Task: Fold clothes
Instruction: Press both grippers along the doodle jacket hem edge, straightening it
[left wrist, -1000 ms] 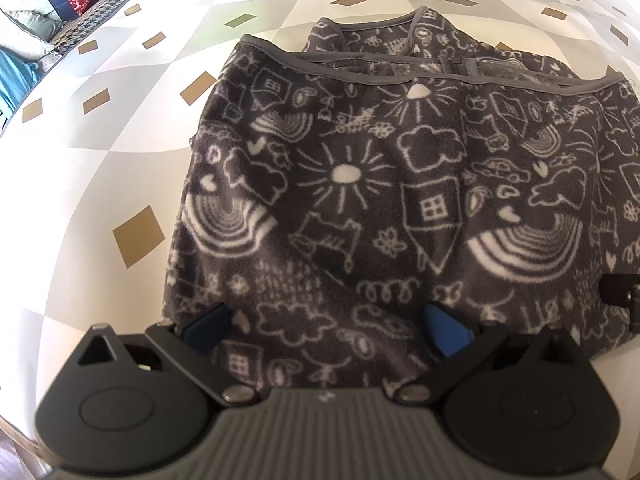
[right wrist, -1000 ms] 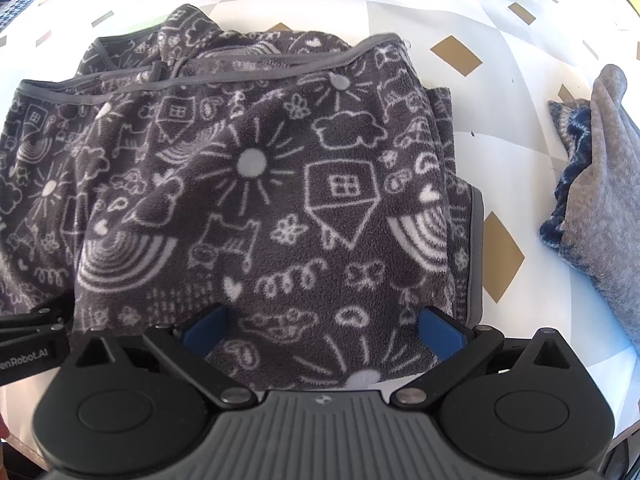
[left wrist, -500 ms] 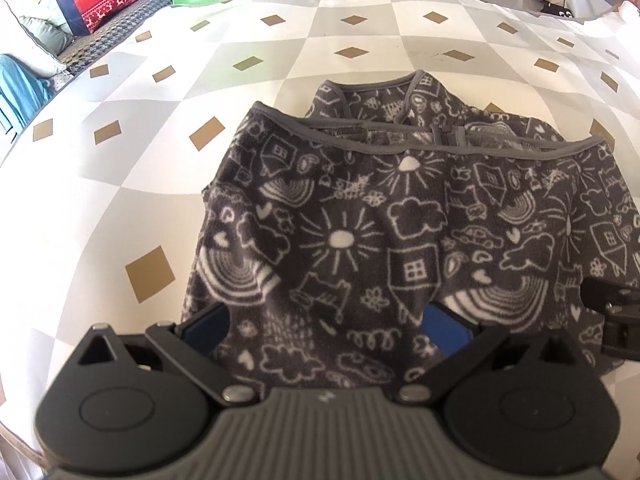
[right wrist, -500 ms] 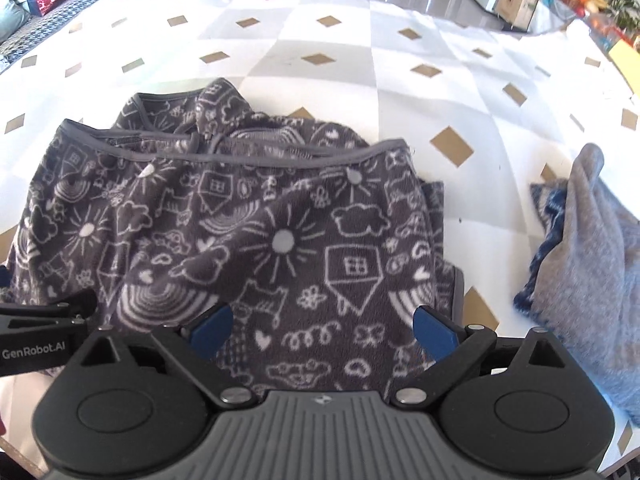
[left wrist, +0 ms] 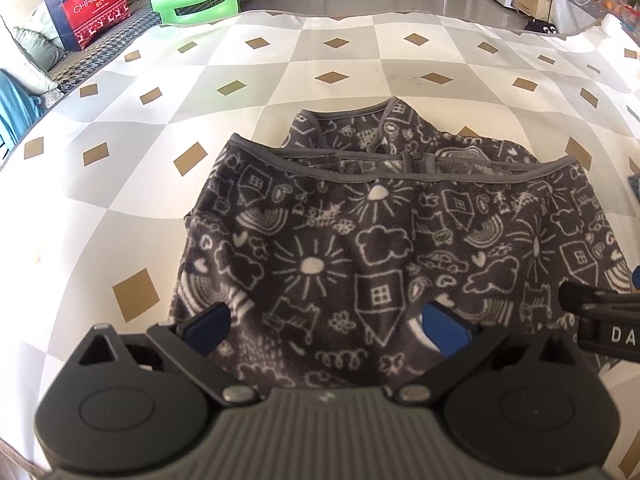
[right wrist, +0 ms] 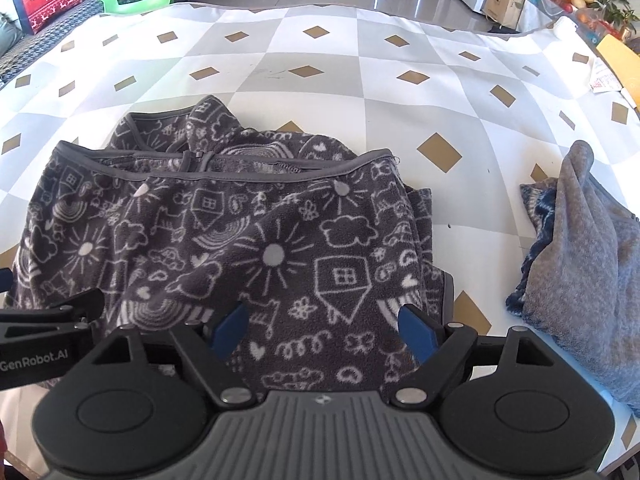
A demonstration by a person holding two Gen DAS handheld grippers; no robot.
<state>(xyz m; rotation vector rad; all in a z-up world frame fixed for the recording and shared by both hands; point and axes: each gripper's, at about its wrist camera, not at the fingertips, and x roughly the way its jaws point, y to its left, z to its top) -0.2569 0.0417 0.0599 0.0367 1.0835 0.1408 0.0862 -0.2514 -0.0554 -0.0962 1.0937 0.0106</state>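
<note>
Right wrist view first: nearest me, my right gripper [right wrist: 322, 326] hangs over the near edge of the dark patterned fleece garment [right wrist: 224, 236]. Its jaws have just been closing in, yet they stand well apart and pinch nothing; the cloth lies below them, not between the pads. My left gripper [left wrist: 326, 322] is likewise spread wide and empty above the same near edge. The garment sits on the diamond-patterned table cover [right wrist: 340, 80], already doubled over, its grey-trimmed hems stacked at the far side with a collar-like part poking out beyond. I judge one fold done and at least one more, plus squaring up, left. Further right, a grey and blue garment [right wrist: 580, 264] lies in an unfolded heap.
</note>
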